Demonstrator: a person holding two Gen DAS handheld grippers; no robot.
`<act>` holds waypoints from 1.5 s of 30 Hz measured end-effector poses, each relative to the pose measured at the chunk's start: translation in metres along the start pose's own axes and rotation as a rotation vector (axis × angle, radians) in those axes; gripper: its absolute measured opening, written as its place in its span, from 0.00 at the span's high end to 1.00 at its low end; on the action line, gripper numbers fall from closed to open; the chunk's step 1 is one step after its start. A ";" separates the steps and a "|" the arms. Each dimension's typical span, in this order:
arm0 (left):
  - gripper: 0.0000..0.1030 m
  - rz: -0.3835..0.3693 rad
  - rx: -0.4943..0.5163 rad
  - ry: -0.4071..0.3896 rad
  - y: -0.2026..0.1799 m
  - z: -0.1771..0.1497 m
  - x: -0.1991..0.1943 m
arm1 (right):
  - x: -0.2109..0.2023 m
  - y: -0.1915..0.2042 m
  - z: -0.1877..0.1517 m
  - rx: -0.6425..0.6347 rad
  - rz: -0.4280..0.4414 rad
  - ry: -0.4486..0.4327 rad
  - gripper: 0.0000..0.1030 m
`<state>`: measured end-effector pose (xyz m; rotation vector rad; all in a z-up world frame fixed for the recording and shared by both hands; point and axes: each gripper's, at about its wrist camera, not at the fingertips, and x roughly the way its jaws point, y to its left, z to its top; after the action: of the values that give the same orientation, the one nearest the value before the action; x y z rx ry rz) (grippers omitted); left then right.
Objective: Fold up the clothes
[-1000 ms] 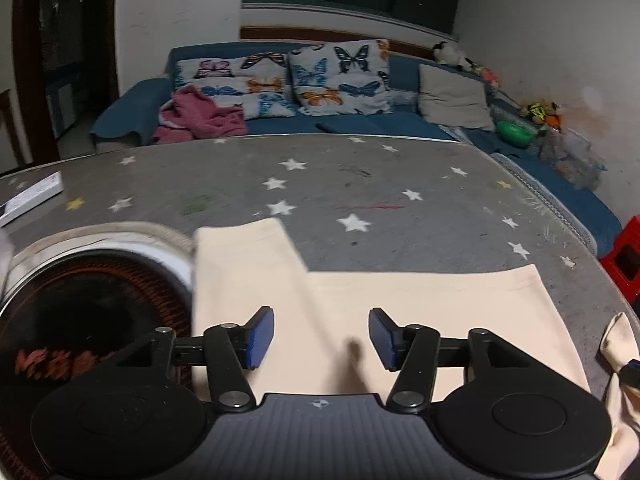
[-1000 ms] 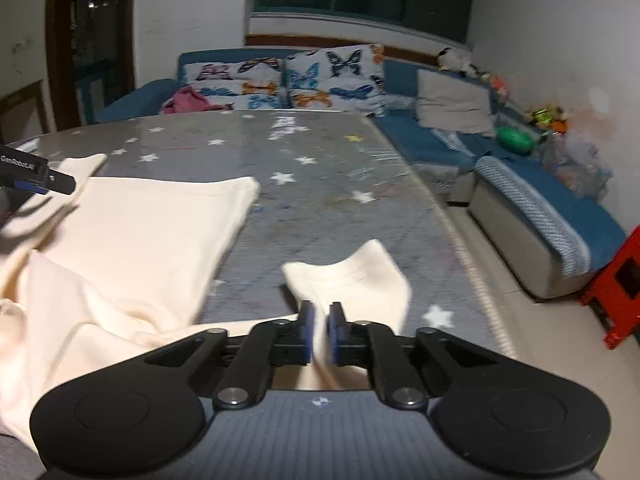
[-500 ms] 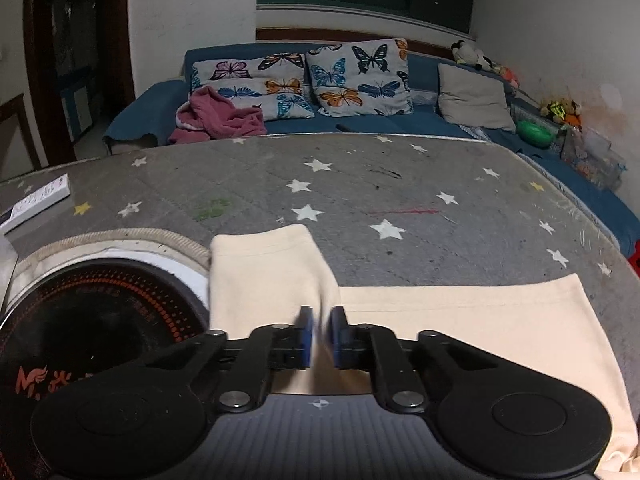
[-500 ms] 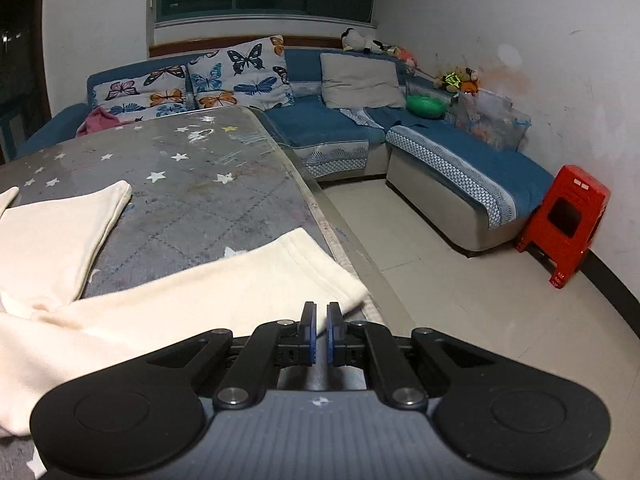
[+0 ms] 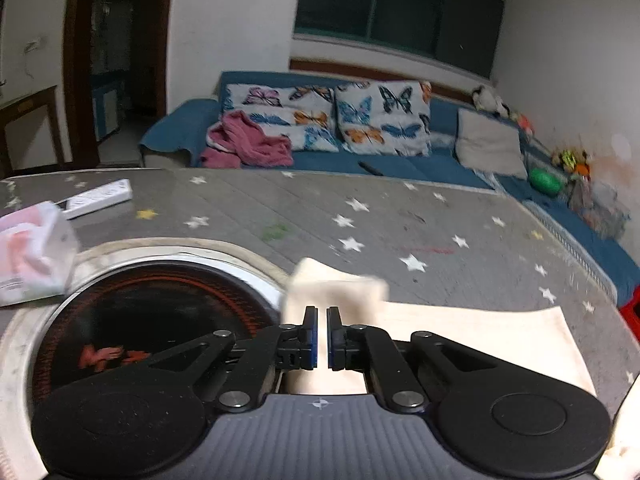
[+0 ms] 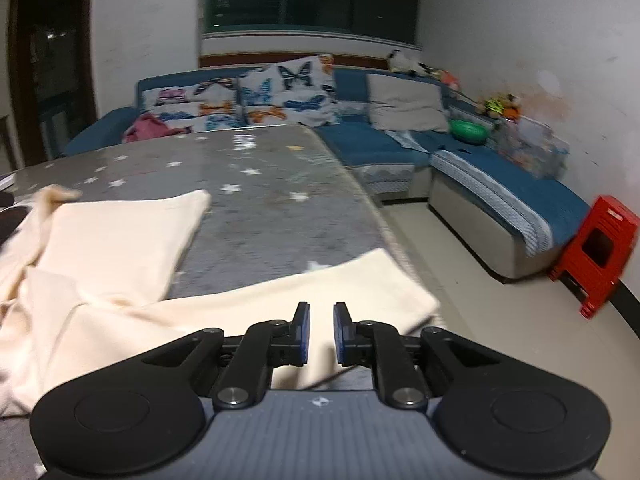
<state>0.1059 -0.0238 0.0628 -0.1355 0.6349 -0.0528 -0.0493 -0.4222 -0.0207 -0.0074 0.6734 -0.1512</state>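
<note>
Left wrist: one cream garment (image 5: 460, 332); two butterfly cushions (image 5: 332, 118)

The left gripper (image 5: 319, 338) is pinching a lifted fold of the cream garment (image 5: 472, 340), its blue-padded fingers (image 5: 310, 336) standing nearly together with the cloth bunching up just above them. The rest of the garment is lying flat on the grey star-patterned tabletop (image 5: 380, 216), beside a round black cooktop (image 5: 132, 320). A white remote (image 5: 100, 198) is resting further back
</note>
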 end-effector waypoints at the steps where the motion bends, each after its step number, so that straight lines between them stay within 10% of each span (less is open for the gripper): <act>1: 0.97 0.001 -0.010 -0.009 0.005 0.000 -0.007 | -0.002 0.005 0.000 -0.010 0.011 -0.001 0.88; 16: 0.92 -0.078 0.001 0.032 0.003 -0.003 -0.026 | -0.019 0.081 0.008 -0.139 0.254 -0.001 0.68; 24: 0.59 -0.069 0.109 0.104 -0.052 -0.006 0.038 | -0.020 0.095 0.007 -0.168 0.333 0.015 0.65; 30: 0.63 -0.024 0.142 0.155 -0.062 -0.011 0.074 | -0.021 0.101 0.005 -0.190 0.368 0.024 0.65; 35: 0.96 -0.007 0.123 0.131 -0.049 -0.010 0.067 | -0.025 0.105 0.005 -0.214 0.391 0.016 0.65; 45: 0.97 0.004 -0.016 -0.017 0.019 -0.005 -0.021 | -0.042 0.119 0.003 -0.272 0.446 -0.011 0.65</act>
<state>0.0861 -0.0039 0.0690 -0.1504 0.6184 -0.0426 -0.0636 -0.2988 0.0012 -0.1179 0.6658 0.3697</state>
